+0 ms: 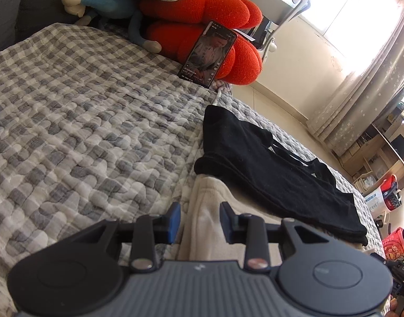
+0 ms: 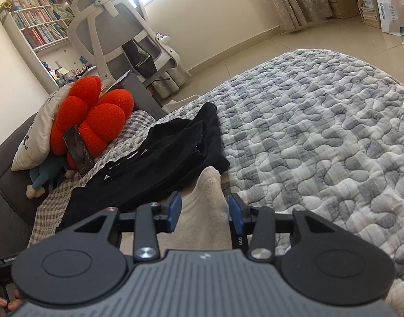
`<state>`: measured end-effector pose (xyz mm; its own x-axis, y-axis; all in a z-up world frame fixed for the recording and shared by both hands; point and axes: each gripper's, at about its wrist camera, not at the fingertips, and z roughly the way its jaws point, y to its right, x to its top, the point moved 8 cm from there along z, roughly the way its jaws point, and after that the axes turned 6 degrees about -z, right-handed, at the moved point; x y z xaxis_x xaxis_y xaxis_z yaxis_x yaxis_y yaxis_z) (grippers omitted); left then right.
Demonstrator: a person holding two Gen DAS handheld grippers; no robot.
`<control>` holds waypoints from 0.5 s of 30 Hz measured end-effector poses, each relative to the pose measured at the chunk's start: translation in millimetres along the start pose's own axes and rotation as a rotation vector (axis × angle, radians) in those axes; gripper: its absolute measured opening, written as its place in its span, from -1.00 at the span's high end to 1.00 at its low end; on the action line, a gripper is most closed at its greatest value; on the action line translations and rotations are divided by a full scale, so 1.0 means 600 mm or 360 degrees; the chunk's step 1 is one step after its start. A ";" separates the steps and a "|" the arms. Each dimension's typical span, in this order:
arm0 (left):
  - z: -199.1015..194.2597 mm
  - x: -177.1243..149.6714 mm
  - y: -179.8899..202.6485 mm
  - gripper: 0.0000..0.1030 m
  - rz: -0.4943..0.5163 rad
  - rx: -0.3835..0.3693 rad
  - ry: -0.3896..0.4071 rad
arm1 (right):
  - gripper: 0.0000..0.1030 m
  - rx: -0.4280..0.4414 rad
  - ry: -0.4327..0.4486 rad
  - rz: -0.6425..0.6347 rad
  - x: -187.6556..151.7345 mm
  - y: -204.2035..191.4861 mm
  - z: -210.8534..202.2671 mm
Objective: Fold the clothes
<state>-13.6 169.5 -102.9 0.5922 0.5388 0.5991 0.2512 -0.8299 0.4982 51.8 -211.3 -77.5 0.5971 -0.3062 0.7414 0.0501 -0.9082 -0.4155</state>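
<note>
A beige fleecy garment (image 1: 204, 198) lies on the checked quilt (image 1: 83, 119), partly tucked under a folded black garment (image 1: 268, 163). My left gripper (image 1: 200, 218) hovers over the beige cloth's near edge. Its blue pads stand apart and the cloth shows in the gap, with a clear space on the left side. In the right wrist view the beige garment (image 2: 210, 185) rises in a ridge between the pads of my right gripper (image 2: 204, 211), which also stand apart. The black garment (image 2: 162, 158) lies just beyond and to the left.
A phone (image 1: 207, 54) leans against a red flower cushion (image 1: 202, 8) at the head of the bed, beside a blue doll (image 1: 109, 0) and a pale pillow. A white office chair (image 2: 114, 34) stands past the bed edge. Wide quilt (image 2: 320, 132) stretches to the right.
</note>
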 end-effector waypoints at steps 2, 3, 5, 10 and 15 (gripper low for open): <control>0.010 0.000 0.000 0.83 0.0006 0.0008 0.0003 | 0.62 -0.0021 0.0008 -0.0042 -0.001 0.000 0.007; 0.010 0.000 0.000 0.87 0.0002 0.0011 0.0012 | 0.73 -0.0018 0.0010 -0.0045 -0.001 0.001 0.008; 0.000 0.002 0.003 0.89 0.0025 -0.0012 0.0069 | 0.80 -0.0003 0.0048 -0.0038 0.004 0.001 0.002; -0.016 0.006 0.003 0.89 0.0037 -0.0059 0.0185 | 0.84 0.0017 0.0142 -0.0041 0.015 0.000 -0.009; 0.005 0.004 -0.007 0.87 0.0030 -0.0023 0.0139 | 0.84 0.0002 0.0137 -0.0045 0.021 0.000 0.009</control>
<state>-11.0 174.1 -105.4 0.5278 0.5341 0.6604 0.2291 -0.8383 0.4948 63.9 -213.8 -71.0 0.5242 -0.3037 0.7956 0.0671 -0.9166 -0.3941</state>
